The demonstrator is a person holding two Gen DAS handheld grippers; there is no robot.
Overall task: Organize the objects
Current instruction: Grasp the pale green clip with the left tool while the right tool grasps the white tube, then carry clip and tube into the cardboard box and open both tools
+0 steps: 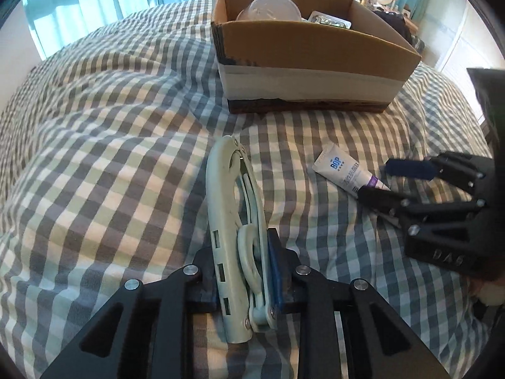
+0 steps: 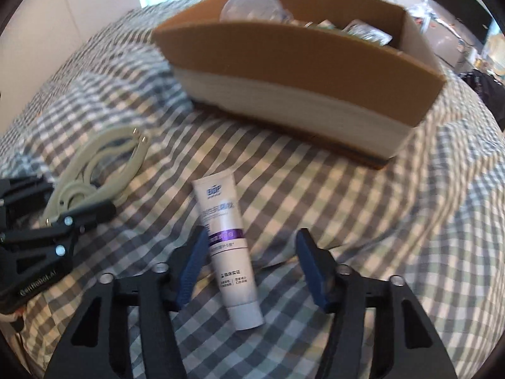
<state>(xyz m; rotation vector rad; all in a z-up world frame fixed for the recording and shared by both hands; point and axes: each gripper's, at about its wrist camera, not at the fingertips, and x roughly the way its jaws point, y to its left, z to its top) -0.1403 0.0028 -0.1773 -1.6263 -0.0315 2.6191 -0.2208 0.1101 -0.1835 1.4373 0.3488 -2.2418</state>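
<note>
**Toothpaste tube next, clip already in hand**

Toothpaste tube [image 2: 228, 246] lies flat on the checked bedspread [image 1: 110, 158], in front of the cardboard box [image 1: 309, 47] and apart from it, cap end toward us. Our right gripper [image 2: 249, 271] hangs over it w/ jaws spread wide, one pad each side of the tube's lower half; the left pad sits v. close to the tube, contact unclear. Nothing held yet.

Our left gripper [image 1: 244, 271] is clamped on the pale green plastic clip [image 1: 233, 205], pinching it near its hinged end; the rest sticks out fwd over the bed.

Handling, as we judge it: the tube is light, soft-walled, smooth, so it'll squash and may slip if we squeeze mid-body. Better to grip near the cap shoulder, where it's stiffer, w/ modest force. The clip looks rigid and light, but long, so it may swing in the grip. The bed is soft and gives under any push.

Hard to read: the right view is blurred, so the tube print is mostly illegible. Box contents are partly hidden by its wall: we make out a clear plastic container [image 1: 268, 8] and a packet [image 1: 329, 19], no more. Free space inside the box can't be told.
</note>
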